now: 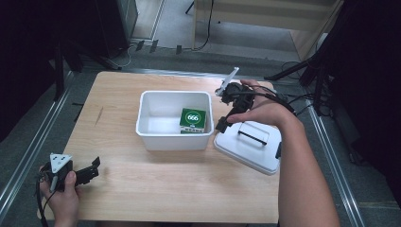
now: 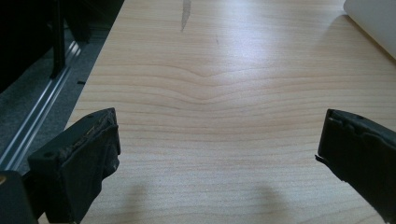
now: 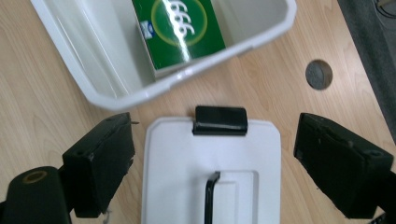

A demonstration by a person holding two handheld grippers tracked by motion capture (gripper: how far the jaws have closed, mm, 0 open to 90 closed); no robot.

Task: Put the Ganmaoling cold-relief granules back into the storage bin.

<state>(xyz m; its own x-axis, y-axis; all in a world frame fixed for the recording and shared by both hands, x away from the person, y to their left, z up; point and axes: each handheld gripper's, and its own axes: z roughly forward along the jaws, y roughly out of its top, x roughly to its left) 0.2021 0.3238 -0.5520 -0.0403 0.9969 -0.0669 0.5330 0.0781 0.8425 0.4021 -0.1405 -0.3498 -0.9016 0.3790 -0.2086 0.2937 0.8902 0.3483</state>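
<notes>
Left tongs point(image 1: 94, 166) sit at the near left corner of the surface point(image 1: 165, 189), held low in the person's left hand point(image 1: 61, 191). Jaws apart, nothing between them; in the left gripper view bare wood grain fills the gap, and a white corner of the bin point(image 2: 373, 21) shows at the upper right edge, well apart from the jaws.

Right tongs point(image 1: 226, 111) hang over the far right part of the surface, carried by the right hand point(image 1: 265, 111), pointing down and toward the person. Jaws apart, clamped on nothing. In the right gripper view the two jaws stand to either side of the lid point(image 3: 210, 168), which lies between them lower down; whether the jaws touch it cannot be told.

Lid: white, flat on the surface, just beside the bin's right wall, apart from it by a narrow strip of wood. Black handle point(image 3: 211, 196) runs along its middle; black clip point(image 3: 220, 120) on the edge facing the bin.

Bin: white, open, upright, mid-surface. Inside, a green box point(image 1: 193, 120) marked 666 lies flat on the floor in the right part, close to the right wall.

Small round grey disc point(image 3: 319, 74) set in the wood, beside the bin and the lid.
</notes>
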